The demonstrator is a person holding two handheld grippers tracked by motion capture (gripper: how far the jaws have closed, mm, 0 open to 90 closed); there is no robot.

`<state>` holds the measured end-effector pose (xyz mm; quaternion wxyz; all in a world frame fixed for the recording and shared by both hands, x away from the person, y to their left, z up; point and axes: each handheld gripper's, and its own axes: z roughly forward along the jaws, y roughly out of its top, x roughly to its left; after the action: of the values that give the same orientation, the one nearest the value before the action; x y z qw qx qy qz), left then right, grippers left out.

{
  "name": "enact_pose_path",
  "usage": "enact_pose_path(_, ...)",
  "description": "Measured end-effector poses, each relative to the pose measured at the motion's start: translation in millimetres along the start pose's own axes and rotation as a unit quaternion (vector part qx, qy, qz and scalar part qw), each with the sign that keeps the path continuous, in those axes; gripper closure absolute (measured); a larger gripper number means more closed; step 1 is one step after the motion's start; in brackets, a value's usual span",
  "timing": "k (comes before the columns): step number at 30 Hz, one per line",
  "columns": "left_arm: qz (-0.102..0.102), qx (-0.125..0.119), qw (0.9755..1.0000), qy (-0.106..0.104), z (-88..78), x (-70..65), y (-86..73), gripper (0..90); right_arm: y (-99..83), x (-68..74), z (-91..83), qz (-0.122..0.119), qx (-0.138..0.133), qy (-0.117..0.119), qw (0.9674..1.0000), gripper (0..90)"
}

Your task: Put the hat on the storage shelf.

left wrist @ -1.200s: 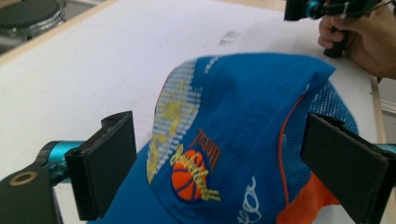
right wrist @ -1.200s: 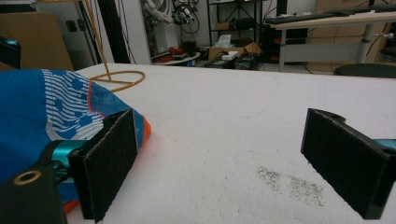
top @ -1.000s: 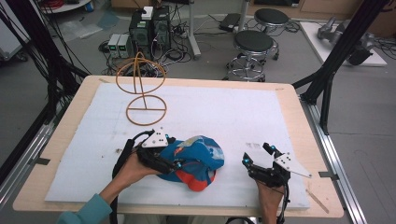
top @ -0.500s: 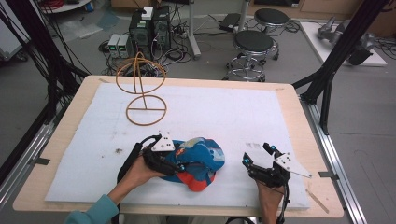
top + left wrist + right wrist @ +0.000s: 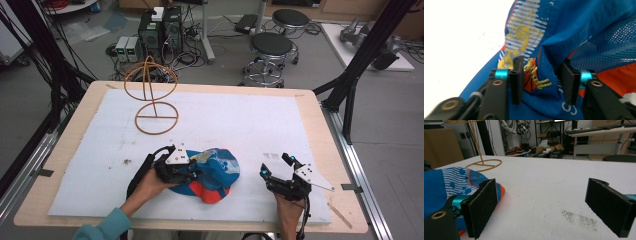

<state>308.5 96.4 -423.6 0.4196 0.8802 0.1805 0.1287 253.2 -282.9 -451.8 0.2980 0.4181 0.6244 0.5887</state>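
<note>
A blue cap (image 5: 220, 170) with an orange brim and mesh panels lies crumpled near the front middle of the white mat. My left gripper (image 5: 196, 173) reaches into its left side. In the left gripper view its jaws (image 5: 541, 80) have just been closing, and the cap's cloth (image 5: 579, 30) is bunched between them, a blue fold pushed up against one pad (image 5: 567, 82). My right gripper (image 5: 274, 165) rests on the mat to the cap's right, open. Nothing but bare mat lies between its wide-set pads (image 5: 544, 205), and the cap (image 5: 451, 182) sits off to their left.
A tan wire stand (image 5: 150, 95) with a ring base stands at the back left of the white mat (image 5: 260, 120), seen far off as the stand (image 5: 482, 163). Dark specks (image 5: 579, 218) mark the mat by the right gripper. Stools and computer gear sit beyond the table.
The left gripper has slid a little to the right into the cap and its jaws have drawn closer around the cloth. The right gripper has not moved.
</note>
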Motion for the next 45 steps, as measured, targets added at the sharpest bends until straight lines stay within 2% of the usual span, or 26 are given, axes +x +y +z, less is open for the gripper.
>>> enact_pose_path(2, -0.007, -0.004, 1.0, -0.001, -2.8, 0.9, 0.2, 70.6, 0.0, -0.1, -0.1, 0.0, 0.001, 0.0, 1.0, 9.9)
enact_pose_path(3, -0.008, -0.006, 1.0, -0.001, -4.4, 1.5, 0.3, 80.0, 0.0, 0.0, -0.1, 0.001, 0.0, 0.0, 1.0, 9.9)
enact_pose_path(5, -0.012, -0.004, 0.9999, 0.0, -5.9, 1.6, 0.4, 84.3, 0.0, -0.1, -0.1, 0.001, 0.0, 0.0, 1.0, 9.9)
enact_pose_path(8, -0.017, -0.009, 0.9998, -0.001, -8.7, 2.9, 0.4, 85.4, 0.0, -0.1, -0.1, 0.004, 0.0, 0.0, 1.0, 9.9)
enact_pose_path(10, -0.029, -0.019, 0.9994, -0.002, -11.1, 3.6, 0.7, 85.9, 0.0, -0.5, 0.1, 0.003, -0.001, 0.0, 1.0, 9.9)
enact_pose_path(14, -0.036, -0.039, 0.9986, -0.002, -21.9, 6.3, 3.9, 86.5, 0.1, -0.3, -0.2, 0.007, 0.0, 0.0, 1.0, 9.9)
enact_pose_path(19, -0.046, -0.052, 0.9976, 0.007, -34.4, 12.5, 9.1, 86.7, 0.1, -0.5, -0.1, 0.004, -0.001, -0.001, 1.0, 9.9)
enact_pose_path(23, -0.065, -0.07, 0.9954, 0.005, -47.3, 20.3, 15.1, 86.8, 0.0, -0.4, -0.2, 0.006, 0.0, -0.001, 1.0, 9.9)
enact_pose_path(25, -0.083, -0.085, 0.9929, 0.003, -54.8, 24.4, 17.8, 86.8, 0.1, -0.8, -0.1, 0.004, -0.001, -0.001, 1.0, 9.9)
enact_pose_path(32, -0.084, -0.103, 0.9908, 0.026, -81.0, 33.8, 30.7, 86.8, 0.0, -0.4, 0.0, 0.006, 0.0, -0.001, 1.0, 9.9)
enact_pose_path(39, -0.09, -0.127, 0.9865, 0.051, -103.9, 43.2, 41.8, 86.9, 0.0, -0.1, 0.0, 0.004, 0.0, -0.001, 1.0, 9.9)
enact_pose_path(40, -0.094, -0.134, 0.985, 0.054, -106.6, 44.1, 43.7, 86.9, 0.1, -0.4, 0.2, 0.003, -0.001, -0.002, 1.0, 9.9)
enact_pose_path(45, -0.088, -0.146, 0.9832, 0.065, -121.8, 50.7, 54.9, 87.0, 0.0, -0.1, 0.0, 0.004, 0.0, -0.001, 1.0, 9.9)
